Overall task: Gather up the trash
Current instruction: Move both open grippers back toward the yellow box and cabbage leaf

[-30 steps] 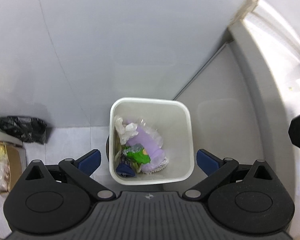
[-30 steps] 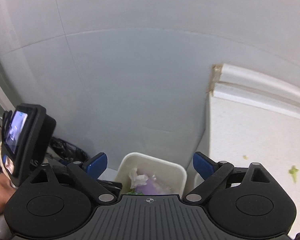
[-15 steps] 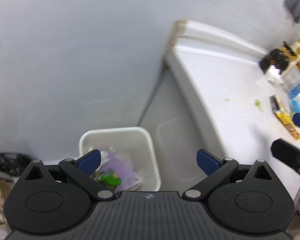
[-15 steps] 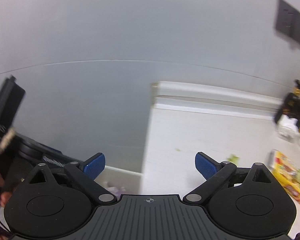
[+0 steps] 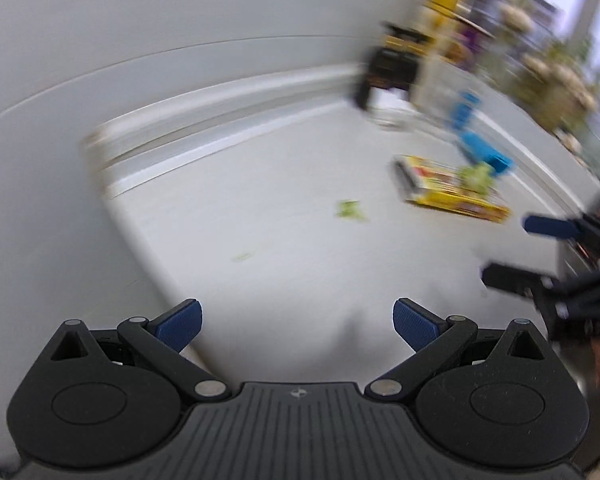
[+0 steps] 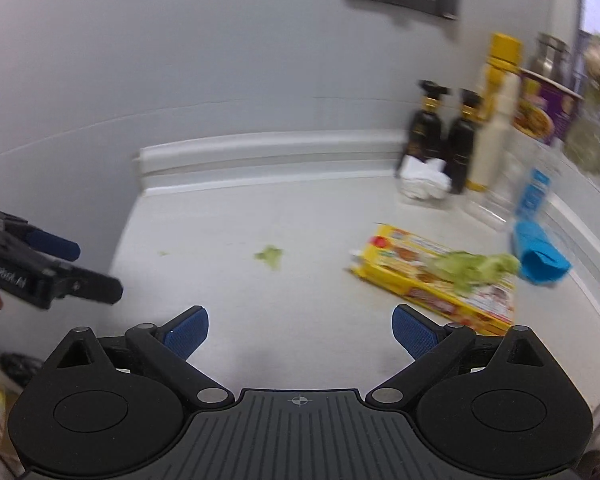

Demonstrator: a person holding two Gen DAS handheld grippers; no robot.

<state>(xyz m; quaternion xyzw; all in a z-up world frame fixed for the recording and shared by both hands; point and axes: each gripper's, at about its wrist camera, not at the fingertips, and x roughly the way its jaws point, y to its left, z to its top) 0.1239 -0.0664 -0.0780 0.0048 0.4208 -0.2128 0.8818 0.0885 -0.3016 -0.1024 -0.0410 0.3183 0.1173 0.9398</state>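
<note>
**Both tools hovering over a littered tabletop**

White tabletop [image 6: 300,216] is filling both views, meeting a pale grey wall along a raised back edge. Toward the right of the right wrist view, a flattened yellow package [image 6: 432,276] is lying on it, with a clump of green leafy scrap [image 6: 476,268] resting on top and a crumpled blue wrapper [image 6: 540,256] just beside its far end. A smaller green scrap [image 6: 270,256] is lying alone near the middle, well apart from the package. Two dark bottles [image 6: 444,136] are standing in the upper right against the wall, with a white crumpled cloth [image 6: 424,178] at their base.

The right tool [image 6: 300,330] is hanging above the bare surface with its blue pads spread wide, gripping nothing. The left tool [image 5: 296,322] is likewise spread apart and empty in its own heavily blurred view, where the yellow package [image 5: 452,196] is showing at right of centre. Each tool is appearing at the edge of the other's frame.
</note>
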